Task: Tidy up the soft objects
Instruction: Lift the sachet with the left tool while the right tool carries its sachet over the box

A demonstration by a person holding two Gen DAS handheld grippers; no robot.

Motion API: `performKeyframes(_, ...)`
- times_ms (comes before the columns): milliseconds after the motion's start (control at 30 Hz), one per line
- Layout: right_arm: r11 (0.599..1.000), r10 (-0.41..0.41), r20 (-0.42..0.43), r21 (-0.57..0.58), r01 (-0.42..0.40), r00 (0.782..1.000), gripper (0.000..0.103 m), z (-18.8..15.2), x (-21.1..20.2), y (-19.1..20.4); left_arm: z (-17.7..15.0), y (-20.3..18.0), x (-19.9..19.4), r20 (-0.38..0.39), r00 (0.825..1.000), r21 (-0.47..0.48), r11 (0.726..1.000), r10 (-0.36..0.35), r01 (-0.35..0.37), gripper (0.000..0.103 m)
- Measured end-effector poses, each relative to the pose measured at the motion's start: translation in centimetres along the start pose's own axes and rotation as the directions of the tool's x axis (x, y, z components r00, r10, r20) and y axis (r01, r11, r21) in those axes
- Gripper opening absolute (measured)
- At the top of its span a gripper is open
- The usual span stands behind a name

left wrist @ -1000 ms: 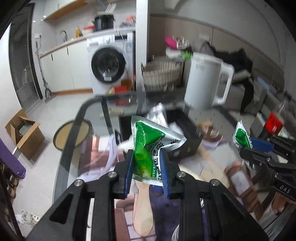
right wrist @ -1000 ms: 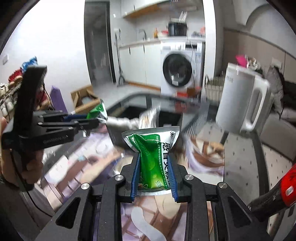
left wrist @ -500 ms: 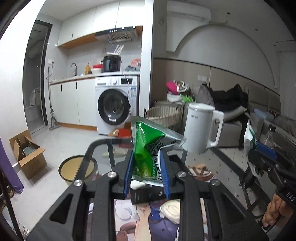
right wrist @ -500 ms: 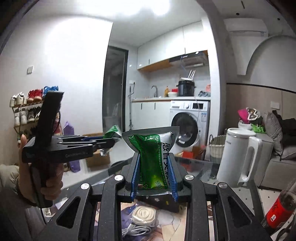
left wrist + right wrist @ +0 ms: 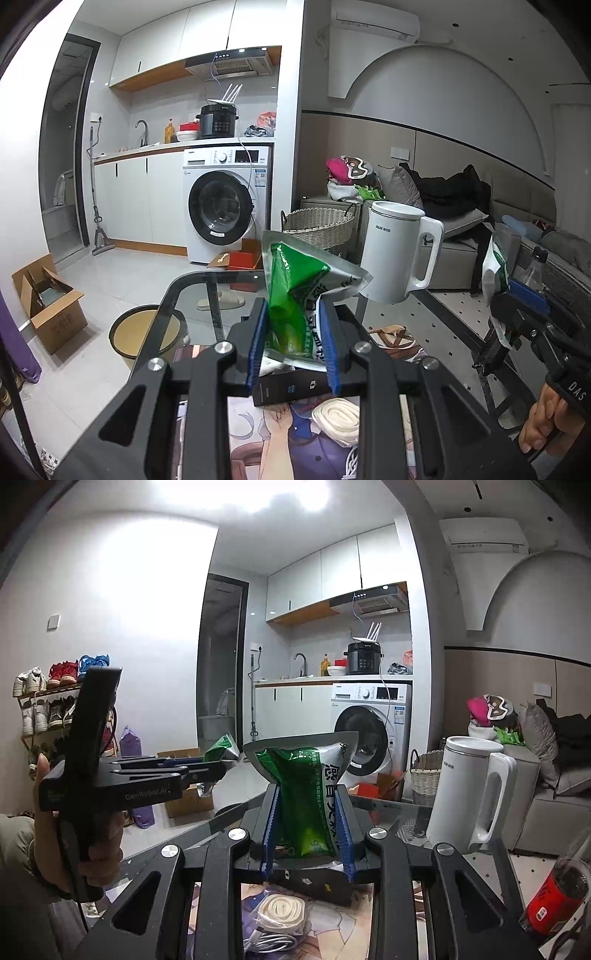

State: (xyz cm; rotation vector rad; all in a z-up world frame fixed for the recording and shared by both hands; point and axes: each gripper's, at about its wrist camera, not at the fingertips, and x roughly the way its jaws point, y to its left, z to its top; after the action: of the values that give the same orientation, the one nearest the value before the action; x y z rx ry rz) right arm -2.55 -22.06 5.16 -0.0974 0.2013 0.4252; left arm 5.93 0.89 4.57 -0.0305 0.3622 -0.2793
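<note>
My left gripper is shut on a green and silver soft pouch, held upright above the glass table. My right gripper is shut on a second green and silver pouch, also raised above the table. The left gripper also shows in the right wrist view at the left, level with mine. The right gripper shows in the left wrist view at the right edge with its pouch. A black box lies on the table below both grippers.
A white kettle stands at the table's far right. A coiled white cable in a bag lies on a printed mat. A red-labelled bottle stands at the right. A washing machine, wicker basket and cardboard box are beyond.
Both grippers have lifted their pouches up from just above the table and tilted level. The view now looks across the room instead of down at the table.
</note>
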Motion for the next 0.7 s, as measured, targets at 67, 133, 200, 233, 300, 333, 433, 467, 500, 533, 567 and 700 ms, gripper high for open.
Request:
performKeyframes(67, 1.0, -0.005, -0.003, 0.001, 0.005, 1.0, 0.028, 0.0, 0.3, 0.0, 0.0, 0.0, 0.3, -0.003, 1.0, -0.005, 1.0, 0.0, 0.0, 0.026)
performKeyframes(133, 1.0, -0.008, -0.007, 0.01, 0.008, 1.0, 0.028, 0.3, 0.8, -0.2, 0.2, 0.0, 0.8, -0.006, 1.0, -0.016, 1.0, -0.004, 0.003, 0.026)
performKeyframes(200, 1.0, -0.011, -0.012, 0.021, 0.012, 1.0, 0.028, 0.6, 1.6, -0.2, 0.5, 0.1, 1.2, -0.006, 1.0, -0.031, 1.0, -0.004, 0.004, 0.026)
performKeyframes(233, 1.0, -0.01, -0.01, 0.022, 0.011, 1.0, 0.028, 0.7, 1.9, -0.2, 0.5, 0.1, 1.4, -0.007, 1.0, -0.034, 0.999, 0.0, 0.0, 0.026)
performKeyframes(300, 1.0, -0.013, -0.012, 0.019, 0.013, 1.0, 0.028, 1.0, 2.9, 0.0, 0.7, 0.1, 2.1, -0.012, 1.0, -0.041, 0.999, 0.004, -0.004, 0.026)
performKeyframes(333, 1.0, -0.014, -0.011, 0.02, 0.014, 1.0, 0.028, 1.1, 3.3, 0.0, 0.7, 0.0, 2.3, -0.014, 1.0, -0.043, 0.999, 0.005, -0.006, 0.026)
performKeyframes(433, 1.0, -0.017, -0.017, 0.026, 0.017, 1.0, 0.028, 1.2, 4.7, 0.3, 0.9, 0.0, 3.5, -0.027, 1.0, -0.05, 0.999, 0.014, -0.016, 0.026)
performKeyframes(467, 0.999, -0.018, -0.019, 0.031, 0.019, 1.0, 0.028, 1.3, 5.2, 0.4, 0.9, -0.1, 3.9, -0.03, 0.999, -0.052, 0.998, 0.017, -0.018, 0.026)
performKeyframes(500, 0.999, -0.02, -0.019, 0.036, 0.021, 1.0, 0.028, 1.5, 5.5, 0.4, 0.9, -0.1, 4.2, -0.033, 0.999, -0.054, 0.998, 0.021, -0.023, 0.026)
performKeyframes(533, 0.999, -0.025, -0.016, 0.042, 0.026, 1.0, 0.028, 1.6, 5.9, 0.4, 0.9, 0.0, 4.7, -0.036, 0.999, -0.056, 0.998, 0.029, -0.031, 0.026)
performKeyframes(567, 0.998, -0.03, -0.014, 0.047, 0.03, 0.999, 0.028, 1.7, 6.3, 0.3, 0.9, 0.1, 5.2, -0.042, 0.999, -0.06, 0.998, 0.035, -0.037, 0.026)
performKeyframes(700, 0.997, -0.048, -0.022, 0.065, 0.049, 0.999, 0.028, 1.7, 7.9, 0.1, 1.0, 0.4, 6.9, -0.068, 0.997, -0.083, 0.995, 0.046, -0.051, 0.026)
